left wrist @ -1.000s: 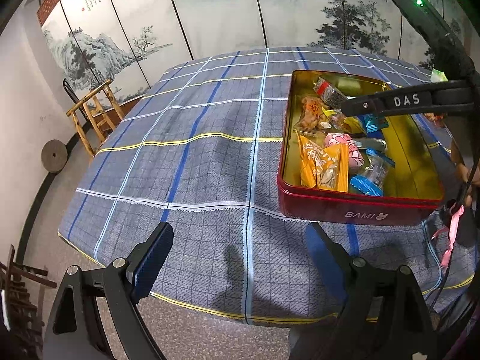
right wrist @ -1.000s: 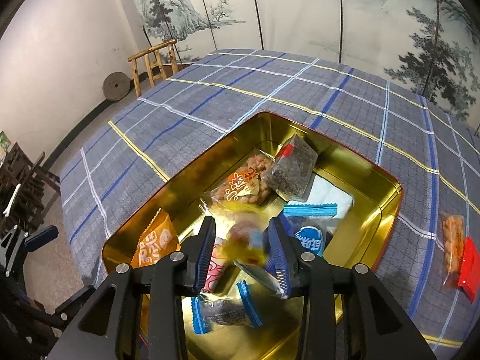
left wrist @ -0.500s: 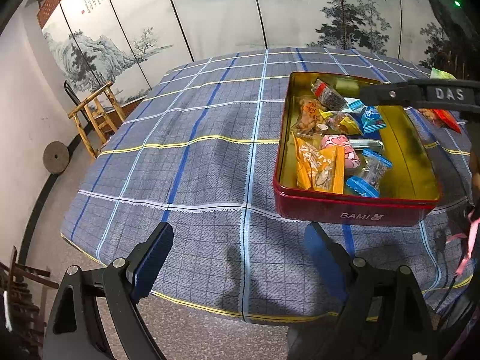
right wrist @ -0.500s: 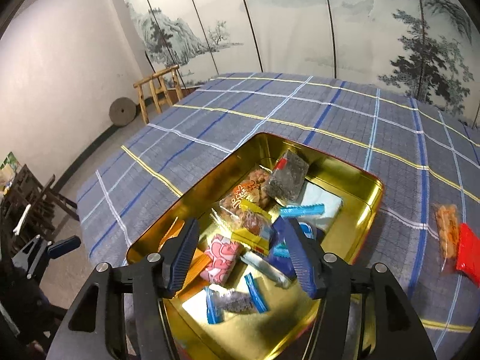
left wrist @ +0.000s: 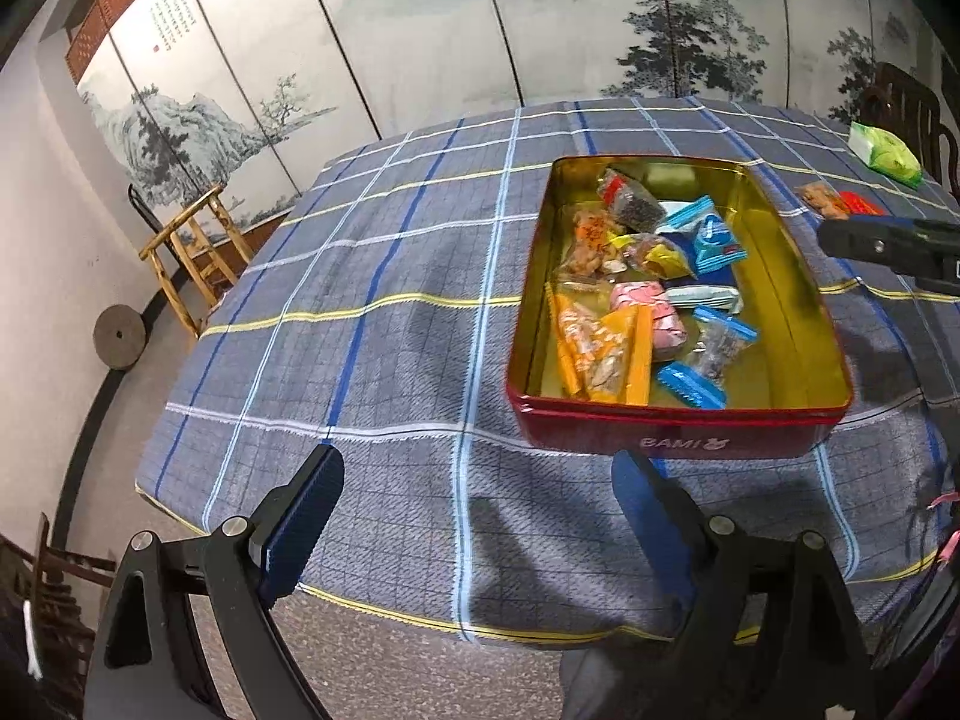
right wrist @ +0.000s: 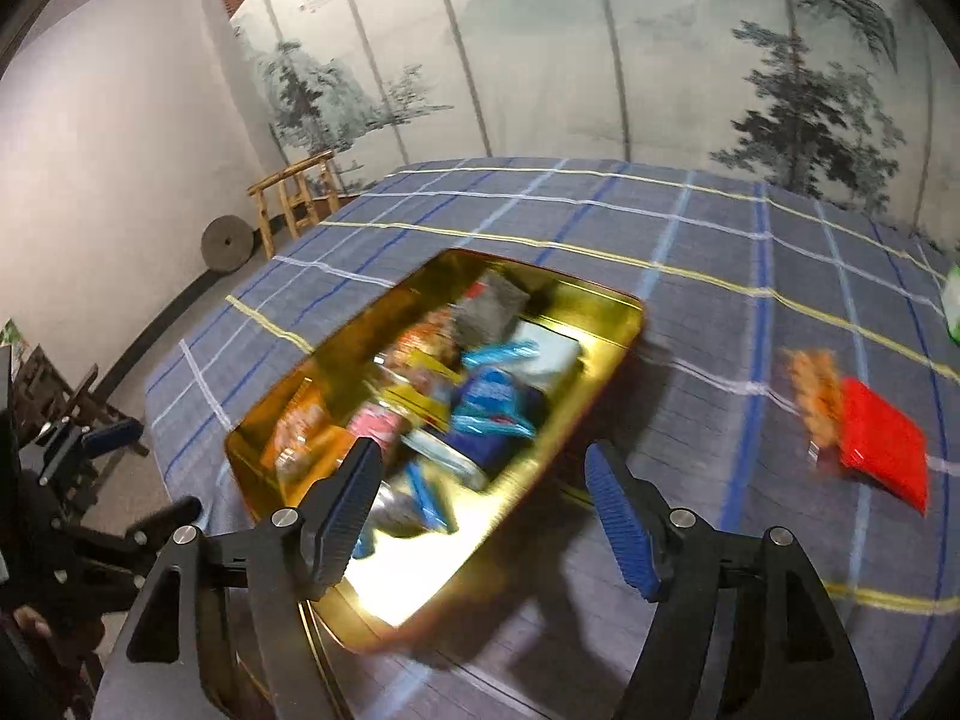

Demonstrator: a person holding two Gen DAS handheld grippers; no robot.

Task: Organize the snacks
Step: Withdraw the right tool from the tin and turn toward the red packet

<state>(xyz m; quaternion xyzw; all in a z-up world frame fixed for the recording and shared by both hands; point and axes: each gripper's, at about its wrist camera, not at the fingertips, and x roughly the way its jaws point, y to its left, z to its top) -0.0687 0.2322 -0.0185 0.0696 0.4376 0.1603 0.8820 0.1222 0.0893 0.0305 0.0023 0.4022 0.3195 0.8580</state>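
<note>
A red tin with a gold inside (left wrist: 678,441) stands on the plaid tablecloth and holds several wrapped snacks, among them an orange pack (left wrist: 597,348) and a yellow pack (left wrist: 663,255). The tin also shows in the right wrist view (right wrist: 606,354), blurred. My left gripper (left wrist: 474,522) is open and empty, low over the near table edge, left of the tin. My right gripper (right wrist: 480,507) is open and empty above the tin's near right side. A red pack (right wrist: 882,450) and a peanut pack (right wrist: 813,390) lie on the cloth right of the tin.
A green pack (left wrist: 885,153) lies at the far right of the table. A wooden stand (left wrist: 192,252) and a stone disc (left wrist: 119,336) stand on the floor to the left. A painted folding screen (left wrist: 540,18) runs behind the table.
My right gripper let a yellow snack drop into the tin, opened wide, rose and swung right. My left gripper stayed still and open.
</note>
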